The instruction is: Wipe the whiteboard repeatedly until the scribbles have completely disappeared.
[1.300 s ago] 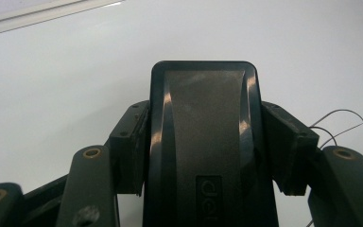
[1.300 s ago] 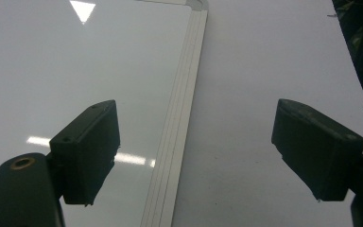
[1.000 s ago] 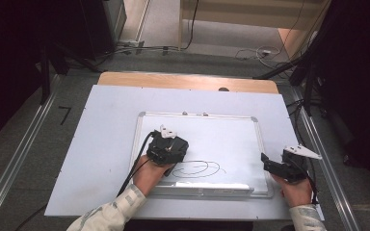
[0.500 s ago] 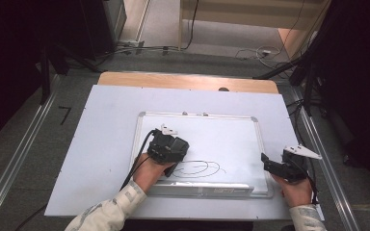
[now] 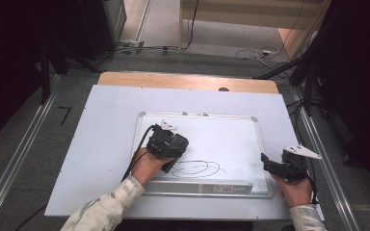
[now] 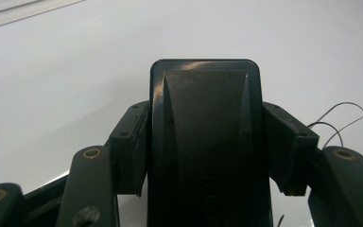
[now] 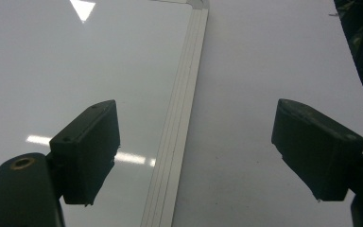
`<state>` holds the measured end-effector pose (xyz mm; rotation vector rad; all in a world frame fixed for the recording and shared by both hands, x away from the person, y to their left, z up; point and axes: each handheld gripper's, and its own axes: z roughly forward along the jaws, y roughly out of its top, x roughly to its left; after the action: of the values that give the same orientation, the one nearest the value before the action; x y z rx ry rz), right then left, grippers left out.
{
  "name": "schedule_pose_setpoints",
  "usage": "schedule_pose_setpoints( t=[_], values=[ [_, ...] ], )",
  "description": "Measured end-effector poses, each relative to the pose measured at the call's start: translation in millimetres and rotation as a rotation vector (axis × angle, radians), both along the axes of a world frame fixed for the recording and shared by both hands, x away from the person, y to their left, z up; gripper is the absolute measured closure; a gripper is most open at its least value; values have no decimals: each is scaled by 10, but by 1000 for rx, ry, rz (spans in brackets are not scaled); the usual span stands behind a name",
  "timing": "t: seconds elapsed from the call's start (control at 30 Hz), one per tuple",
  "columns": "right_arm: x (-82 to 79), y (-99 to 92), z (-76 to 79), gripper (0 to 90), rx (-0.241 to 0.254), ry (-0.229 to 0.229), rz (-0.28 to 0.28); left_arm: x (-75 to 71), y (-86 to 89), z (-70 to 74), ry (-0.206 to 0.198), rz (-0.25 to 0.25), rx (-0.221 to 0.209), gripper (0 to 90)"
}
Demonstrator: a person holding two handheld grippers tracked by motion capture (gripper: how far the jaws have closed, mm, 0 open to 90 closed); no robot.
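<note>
The left gripper (image 5: 169, 153) sits over the left part of the whiteboard (image 5: 231, 132), its jaws clamped tight on a black eraser (image 6: 205, 142); in the left gripper view the block fills the gap between the two pads, which press against its flanks, and its rounded front end juts out ahead of them over the white surface. Just to the right of this gripper, close beside its tip, lies a scribble (image 5: 198, 168) of looping dark pen lines on the board, and a few of those strokes (image 6: 350, 120) show at the right edge of the left gripper view, beside the right-hand jaw. Farther right, well apart from the eraser, the right gripper (image 5: 275, 166) hangs at the board's right edge, held in the person's right hand (image 5: 296, 190). Its jaws stand wide apart with nothing between them; in the right gripper view the board's metal frame (image 7: 182, 118) runs straight up the gap between the two pads, with the board surface beyond the left pad and the white table sheet (image 7: 264, 71) beyond the right.
</note>
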<state>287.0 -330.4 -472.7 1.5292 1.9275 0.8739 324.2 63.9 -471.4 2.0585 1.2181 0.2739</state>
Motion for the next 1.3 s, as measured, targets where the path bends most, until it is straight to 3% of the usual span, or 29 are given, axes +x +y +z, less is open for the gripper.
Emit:
schedule_pose_setpoints(
  t=[0.2,0.33,0.5,0.8,1.0,1.3],
  values=[
    [0,-2,-1,147,1,1,0,-2,-47,-16,-11,-7,34,408],
    [2,-4,-2,147,0,0,0,-61,-118,-32,10,-6,107,407],
    [0,0,-1,147,0,0,0,-120,-205,-54,3,-4,186,407],
    [-2,-1,1,147,-1,-2,0,-154,-205,-65,-4,22,175,406],
    [-1,4,0,147,-4,-1,0,-204,-240,-89,-47,5,218,406],
    [4,8,0,147,-6,-2,2,-206,-241,-89,-41,0,205,408]
  ],
)
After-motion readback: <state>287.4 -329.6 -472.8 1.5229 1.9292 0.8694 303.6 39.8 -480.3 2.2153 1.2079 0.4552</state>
